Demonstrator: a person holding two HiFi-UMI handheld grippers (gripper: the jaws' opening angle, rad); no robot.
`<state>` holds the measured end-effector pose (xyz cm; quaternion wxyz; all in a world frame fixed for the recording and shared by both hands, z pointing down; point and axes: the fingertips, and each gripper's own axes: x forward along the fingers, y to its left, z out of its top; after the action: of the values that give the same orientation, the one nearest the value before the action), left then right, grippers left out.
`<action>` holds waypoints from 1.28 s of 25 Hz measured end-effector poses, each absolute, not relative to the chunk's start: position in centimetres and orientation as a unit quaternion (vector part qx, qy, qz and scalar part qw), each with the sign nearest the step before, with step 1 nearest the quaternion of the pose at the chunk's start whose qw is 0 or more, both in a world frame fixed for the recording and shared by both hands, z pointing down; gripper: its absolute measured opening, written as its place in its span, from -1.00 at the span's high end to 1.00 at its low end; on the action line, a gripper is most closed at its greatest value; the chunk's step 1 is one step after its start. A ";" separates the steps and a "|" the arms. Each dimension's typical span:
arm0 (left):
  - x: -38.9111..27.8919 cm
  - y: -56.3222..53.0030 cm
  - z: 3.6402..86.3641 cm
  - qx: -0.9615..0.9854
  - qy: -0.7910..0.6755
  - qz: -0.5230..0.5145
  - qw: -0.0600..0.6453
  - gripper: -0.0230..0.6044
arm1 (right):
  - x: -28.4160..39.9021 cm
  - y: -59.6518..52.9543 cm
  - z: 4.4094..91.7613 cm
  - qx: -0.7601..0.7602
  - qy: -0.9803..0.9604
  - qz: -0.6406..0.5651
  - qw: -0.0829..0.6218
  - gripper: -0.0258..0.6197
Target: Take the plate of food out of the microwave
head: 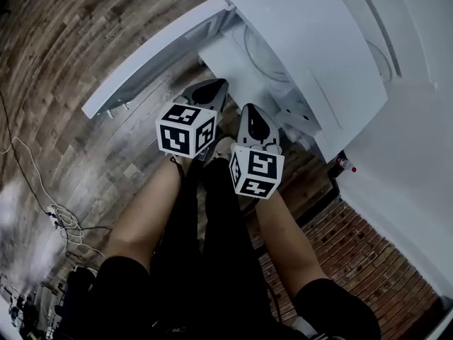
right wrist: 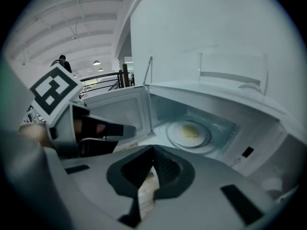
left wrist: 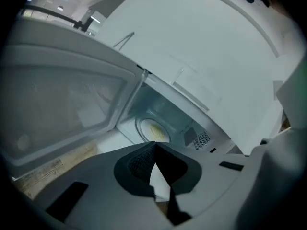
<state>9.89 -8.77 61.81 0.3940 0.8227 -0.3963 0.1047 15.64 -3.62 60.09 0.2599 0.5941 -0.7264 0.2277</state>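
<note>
The white microwave [head: 311, 55] stands with its door [head: 156, 48] swung open to the left. Inside, a white plate [right wrist: 189, 134] with a small heap of yellow food [right wrist: 190, 131] rests on the turntable; the plate [left wrist: 152, 130] also shows in the left gripper view. Both grippers hover side by side in front of the opening, outside the cavity. My left gripper [left wrist: 154, 145] is shut with nothing in it, its tip [head: 212, 89] near the door's hinge side. My right gripper [right wrist: 153, 150] is also shut and empty, just right of the left gripper [right wrist: 96, 131].
The open door [right wrist: 120, 110] flanks the left gripper. White cabinet surfaces [head: 410, 154] rise at the right. Cables [head: 60, 218] lie on the wood floor at the left. A brick-patterned floor [head: 340, 246] is below right. A person [right wrist: 61, 60] stands far off.
</note>
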 end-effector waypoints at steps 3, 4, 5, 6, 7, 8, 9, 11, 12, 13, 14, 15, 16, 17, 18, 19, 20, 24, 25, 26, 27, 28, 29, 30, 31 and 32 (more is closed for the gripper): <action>11.3 -9.2 63.9 0.826 -0.390 0.112 0.391 0.94 | 16.5 -3.2 61.4 0.603 -0.719 0.232 0.257 0.88; 11.9 -9.2 64.4 0.827 -0.389 0.116 0.390 0.94 | 16.9 -3.0 61.6 0.607 -0.715 0.236 0.255 0.88; 12.4 -9.3 64.9 0.827 -0.386 0.118 0.391 0.94 | 17.4 -2.8 61.8 0.610 -0.712 0.241 0.253 0.88; 13.0 -9.3 65.4 0.827 -0.382 0.120 0.395 0.94 | 17.8 -2.6 61.9 0.613 -0.708 0.245 0.251 0.88; 13.5 -9.5 65.9 0.826 -0.379 0.119 0.400 0.94 | 18.2 -2.3 61.9 0.615 -0.705 0.250 0.250 0.88; 14.1 -9.7 66.3 0.824 -0.378 0.116 0.405 0.94 | 18.5 -2.1 61.9 0.616 -0.703 0.253 0.248 0.88; 14.6 -10.0 66.6 0.822 -0.379 0.110 0.410 0.94 | 18.7 -1.8 61.8 0.617 -0.702 0.256 0.247 0.88; 15.5 -11.1 67.3 0.815 -0.385 0.093 0.422 0.63 | 19.1 -1.3 61.7 0.616 -0.702 0.260 0.246 0.88; 15.8 -11.7 67.6 0.809 -0.391 0.086 0.430 0.49 | 19.2 -1.0 61.7 0.614 -0.702 0.263 0.246 0.88; 16.0 -12.3 68.0 0.802 -0.397 0.082 0.438 0.49 | 19.4 -0.7 61.8 0.613 -0.702 0.265 0.248 0.88; 16.2 -12.9 68.4 0.796 -0.404 0.078 0.444 0.45 | 19.6 -0.5 62.0 0.611 -0.701 0.268 0.250 0.88; 16.3 -13.5 68.7 0.791 -0.411 0.076 0.448 0.42 | 19.8 -0.3 62.1 0.610 -0.700 0.271 0.252 0.88; 16.5 -14.1 69.0 0.787 -0.417 0.074 0.449 0.37 | 20.0 -0.1 62.3 0.610 -0.699 0.275 0.253 0.88; 16.7 -14.7 69.2 0.784 -0.423 0.074 0.449 0.30 | 20.2 0.0 62.4 0.609 -0.698 0.278 0.254 0.88; 16.9 -15.2 69.5 0.780 -0.428 0.074 0.450 0.27 | 20.4 0.2 62.6 0.607 -0.697 0.282 0.256 0.88; 17.1 -15.6 69.7 0.777 -0.433 0.075 0.451 0.23 | 20.6 0.3 62.7 0.606 -0.697 0.285 0.257 0.88; 17.3 -16.0 70.1 0.773 -0.437 0.078 0.453 0.20 | 20.7 0.4 62.9 0.604 -0.697 0.288 0.259 0.88; 17.5 -17.1 71.6 0.753 -0.454 0.094 0.468 0.17 | 20.8 0.1 63.2 0.597 -0.698 0.295 0.264 0.88; 17.5 -17.3 71.9 0.746 -0.460 0.093 0.472 0.17 | 20.8 0.0 63.2 0.594 -0.700 0.296 0.264 0.88; 17.5 -17.5 72.1 0.740 -0.466 0.089 0.477 0.16 | 20.8 0.0 63.3 0.591 -0.701 0.298 0.265 0.88; 17.6 -17.7 72.2 0.734 -0.472 0.085 0.481 0.15 | 20.8 -0.1 63.3 0.588 -0.703 0.299 0.266 0.88; 17.7 -17.8 72.4 0.728 -0.477 0.081 0.485 0.13 | 20.9 -0.2 63.5 0.585 -0.704 0.300 0.268 0.88; 17.9 -18.0 72.6 0.724 -0.481 0.081 0.488 0.12 | 21.0 -0.4 63.6 0.582 -0.706 0.300 0.270 0.88; 18.2 -18.0 72.8 0.721 -0.484 0.085 0.489 0.11 | 21.2 -0.5 63.7 0.580 -0.707 0.300 0.272 0.88; 18.4 -18.1 73.1 0.719 -0.486 0.091 0.489 0.10 | 21.3 -0.6 63.9 0.578 -0.707 0.300 0.274 0.88; 18.5 -18.1 73.3 0.718 -0.489 0.099 0.486 0.10 | 21.5 -0.8 64.0 0.578 -0.707 0.302 0.275 0.88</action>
<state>18.51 -18.08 73.30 0.4857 0.7176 -0.4893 0.0987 21.50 -0.80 64.05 0.2745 0.5778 -0.7069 0.3017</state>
